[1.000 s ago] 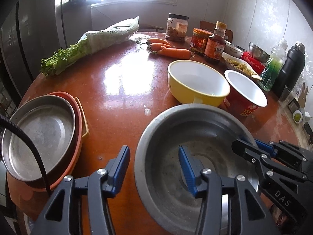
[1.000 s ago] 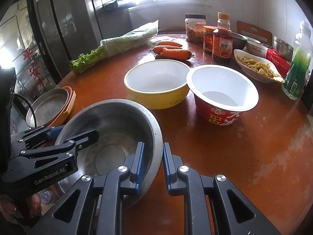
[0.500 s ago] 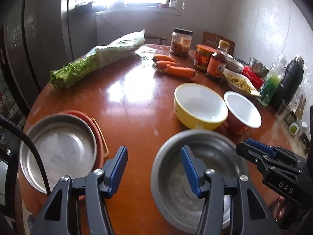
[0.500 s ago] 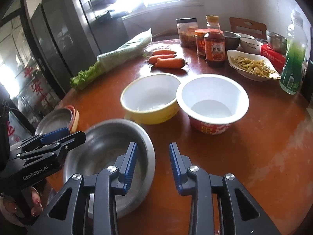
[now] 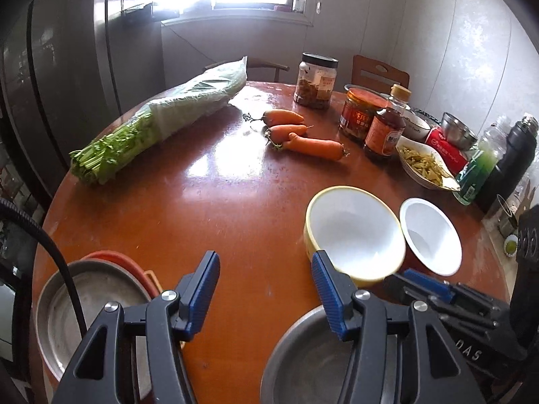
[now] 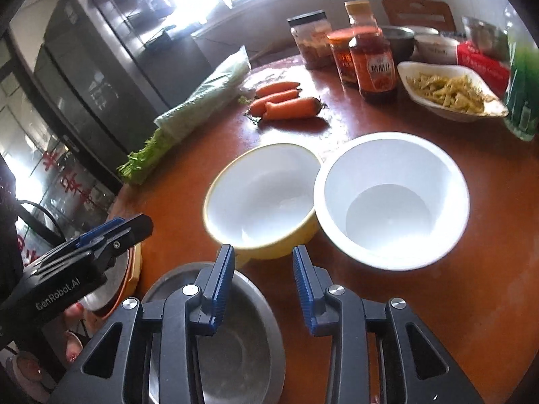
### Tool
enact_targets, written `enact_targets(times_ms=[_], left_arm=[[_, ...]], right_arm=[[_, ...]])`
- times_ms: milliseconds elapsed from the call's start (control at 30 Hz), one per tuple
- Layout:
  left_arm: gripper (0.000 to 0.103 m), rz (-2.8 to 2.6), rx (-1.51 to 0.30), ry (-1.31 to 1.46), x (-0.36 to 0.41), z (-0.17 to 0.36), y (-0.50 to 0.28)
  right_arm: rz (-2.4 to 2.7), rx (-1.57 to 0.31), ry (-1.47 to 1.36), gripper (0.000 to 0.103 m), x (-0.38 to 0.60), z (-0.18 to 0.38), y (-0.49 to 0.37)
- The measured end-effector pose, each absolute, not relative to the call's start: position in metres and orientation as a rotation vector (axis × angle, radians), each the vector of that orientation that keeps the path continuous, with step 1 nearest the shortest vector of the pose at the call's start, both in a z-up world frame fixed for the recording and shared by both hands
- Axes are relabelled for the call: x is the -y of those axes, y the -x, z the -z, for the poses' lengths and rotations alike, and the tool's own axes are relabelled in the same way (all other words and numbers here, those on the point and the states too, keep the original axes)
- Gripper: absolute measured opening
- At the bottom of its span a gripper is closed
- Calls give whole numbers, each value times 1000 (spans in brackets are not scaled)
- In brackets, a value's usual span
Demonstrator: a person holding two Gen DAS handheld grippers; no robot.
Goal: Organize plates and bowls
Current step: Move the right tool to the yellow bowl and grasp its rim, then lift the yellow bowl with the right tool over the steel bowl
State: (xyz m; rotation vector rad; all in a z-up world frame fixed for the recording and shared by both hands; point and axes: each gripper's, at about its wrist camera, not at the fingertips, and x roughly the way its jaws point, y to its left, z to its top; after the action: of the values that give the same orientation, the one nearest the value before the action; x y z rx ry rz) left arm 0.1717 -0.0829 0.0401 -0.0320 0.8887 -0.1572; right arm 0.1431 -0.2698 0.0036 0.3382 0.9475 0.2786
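Now both grippers hang empty with jaws spread wide: the left gripper [image 5: 266,289] and right gripper [image 6: 262,279] flank the steel bowl [image 6: 235,343] at the near edge of the round table [image 5: 215,202]. Just beyond, the yellow bowl [image 6: 262,198] touches the white bowl [image 6: 390,202]. Carrots [image 5: 303,134], bagged greens [image 5: 168,118] and jars [image 5: 316,80] stand farther back, while stacked plates [image 5: 60,316] sit far left

We see a yellow bowl [image 6: 262,202] with a white inside, a plain white bowl [image 6: 392,202], a grey steel bowl [image 6: 235,343], orange carrots [image 6: 286,104] and a red-brown bench [image 5: 202,208].
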Motion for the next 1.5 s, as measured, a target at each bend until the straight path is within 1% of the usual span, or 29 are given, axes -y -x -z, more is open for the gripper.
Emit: enact_targets(times_ms=[100, 133, 200, 633, 700, 900, 967, 1167, 1200, 1233, 1333, 1500], left_arm=[[57, 162, -902, 34, 87, -37, -184], [57, 163, -906, 33, 87, -36, -187], [57, 174, -913, 32, 89, -33, -192], [57, 215, -983, 12, 108, -16, -223], [57, 213, -1003, 1, 111, -12, -226], [57, 234, -1026, -21, 120, -7, -234], [57, 237, -1032, -20, 122, -5, -238], [56, 263, -1056, -4, 128, 4, -247], [54, 262, -1063, -8, 129, 6, -247], [49, 261, -1063, -14, 131, 7, -248], [40, 295, -1075, -4, 135, 10, -249], [36, 272, -1061, -16, 135, 11, -248]], right_arm=[[-267, -959, -343, 38, 271, 1, -151], [-260, -957, -344, 42, 272, 2, -152], [-241, -950, -343, 45, 275, 2, -156], [-177, -938, -289, 45, 283, -1, -173], [-184, -938, -279, 44, 280, 0, -175], [-176, -939, -222, 35, 270, 3, -184], [-172, -937, -217, 30, 270, 4, -187], [-169, -933, -193, 25, 270, 5, -191], [-169, -933, -190, 24, 269, 5, -192], [-171, -932, -184, 24, 268, 5, -192], [-185, -934, -182, 22, 266, 5, -195], [-190, -930, -160, 22, 260, 5, -196]])
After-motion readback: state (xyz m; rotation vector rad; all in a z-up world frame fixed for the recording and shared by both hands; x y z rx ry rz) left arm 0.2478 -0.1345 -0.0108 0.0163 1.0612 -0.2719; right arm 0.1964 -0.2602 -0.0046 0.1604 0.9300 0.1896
